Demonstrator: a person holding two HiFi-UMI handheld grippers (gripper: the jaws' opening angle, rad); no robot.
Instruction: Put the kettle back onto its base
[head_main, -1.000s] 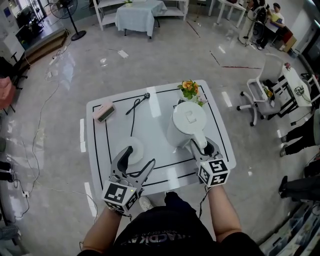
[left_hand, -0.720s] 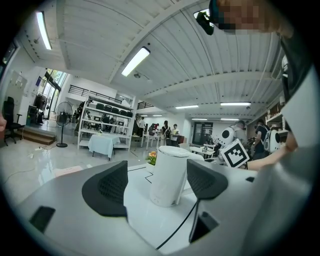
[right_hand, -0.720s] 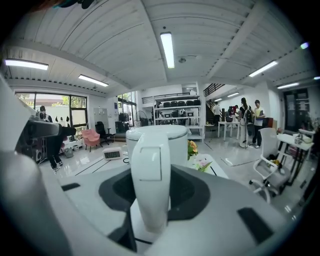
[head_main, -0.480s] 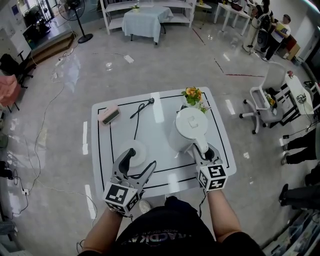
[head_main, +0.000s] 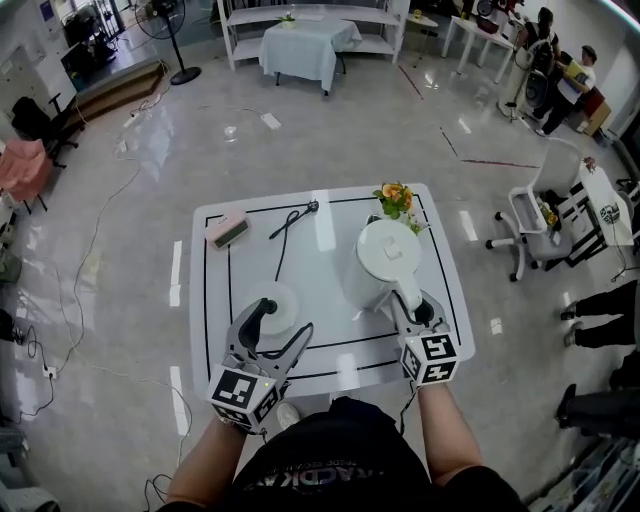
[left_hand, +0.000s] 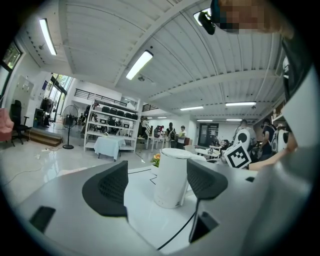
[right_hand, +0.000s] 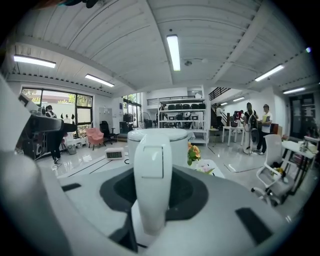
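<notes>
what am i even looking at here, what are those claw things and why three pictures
A person at a table holds a two-jaw gripper in each hand. The head view looks down from a camera on their head; the other two views look along each gripper's jaws. On the table: a white kettle, its round base, flowers, a small clock and a cable. The right gripper has just been closing its jaws and grips the kettle's handle. The left gripper is open and empty, by the base.

- The white kettle (head_main: 385, 262) stands upright, lid shut, handle on its near side.
- Its round white base (head_main: 277, 297) lies flat, apart to the left.
</notes>
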